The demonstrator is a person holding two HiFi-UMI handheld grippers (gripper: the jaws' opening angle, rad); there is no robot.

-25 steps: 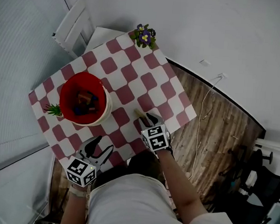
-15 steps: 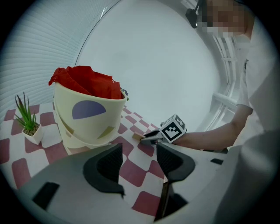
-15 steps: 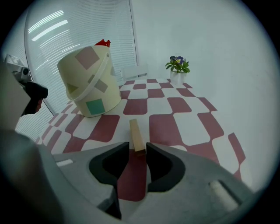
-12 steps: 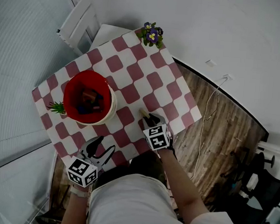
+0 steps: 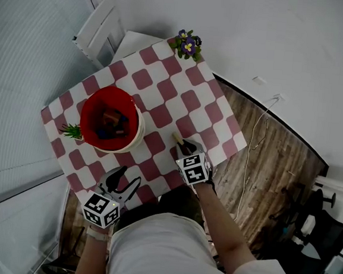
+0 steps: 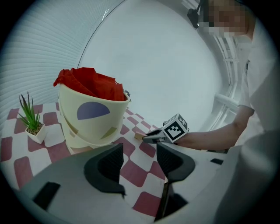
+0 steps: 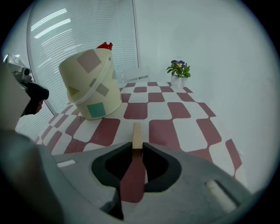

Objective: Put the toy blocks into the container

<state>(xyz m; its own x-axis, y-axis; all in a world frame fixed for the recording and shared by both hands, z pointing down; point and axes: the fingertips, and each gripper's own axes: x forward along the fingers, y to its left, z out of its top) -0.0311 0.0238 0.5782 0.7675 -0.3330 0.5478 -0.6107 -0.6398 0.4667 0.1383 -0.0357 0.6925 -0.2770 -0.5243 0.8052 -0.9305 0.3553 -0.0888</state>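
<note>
A thin tan wooden block (image 7: 137,136) lies on the checkered tablecloth (image 5: 163,97), its near end pinched between the tips of my right gripper (image 7: 137,147), which is shut on it. In the head view that block (image 5: 176,139) pokes out ahead of the right gripper (image 5: 185,145). The cream bucket (image 5: 111,121) with a red lining holds several coloured blocks (image 5: 112,124) and stands left of the block. My left gripper (image 5: 120,179) hovers open at the table's near edge, nothing between its fingers (image 6: 109,164).
A small spiky green plant (image 5: 72,132) stands beside the bucket (image 6: 89,116). A pot of purple flowers (image 5: 188,45) sits at the far corner. A white chair (image 5: 100,29) is beyond the table. Wooden floor and a cable (image 5: 252,140) lie to the right.
The right gripper's jaws have closed onto the tan block's end. The left gripper has stayed where it was.
</note>
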